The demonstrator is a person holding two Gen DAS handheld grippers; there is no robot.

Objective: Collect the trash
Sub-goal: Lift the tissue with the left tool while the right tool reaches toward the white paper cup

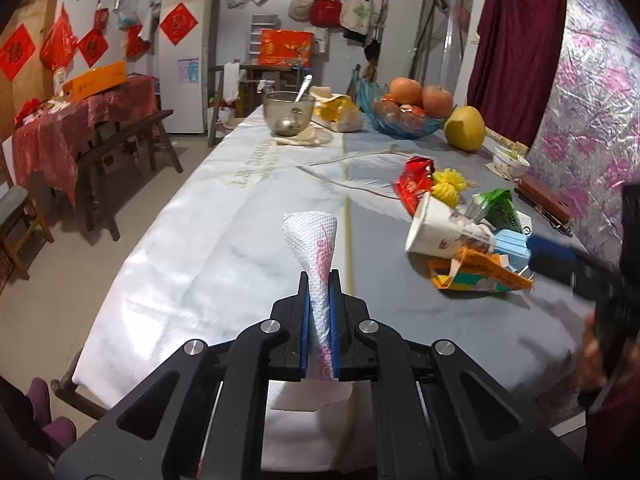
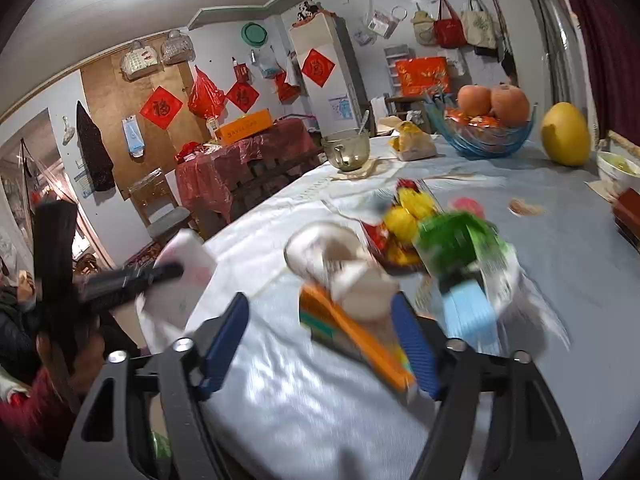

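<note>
Trash on the tabletop (image 1: pixel 224 248), catalogued left to right as we find it.

1. Paper towel (image 1: pixel 316 248): white, pink print, rolled to a cone. We hold it clenched in the jaws of the left gripper (image 1: pixel 320 280), above the pale cloth, well apart from the pile.

2. Pile, right of the towel, on the grey part of the cloth:
- red wrapper (image 1: pixel 414 180), crumpled, farthest back;
- yellow wrappers (image 1: pixel 446 186), touching the red one;
- paper cup (image 1: pixel 440 228), on its side, mouth toward the left;
- green carton (image 1: pixel 498 206), flattened, behind the cup;
- blue mask (image 1: pixel 512 246), just beside the cup's base;
- orange box (image 1: pixel 476 276), crushed, under the cup, nearest us.

3. Right gripper (image 2: pixel 324 340): jaws released and standing wide, nothing pressed between the pads. In the right wrist view the orange box and cup lie between its fingers (image 2: pixel 416 348), blurred; whether either finger touches them we cannot tell.

4. Not trash, far end of the tabletop: glass bowl (image 1: pixel 289 114) with spoon, blue fruit bowl (image 1: pixel 400 118), yellow pomelo (image 1: pixel 464 128).
</note>
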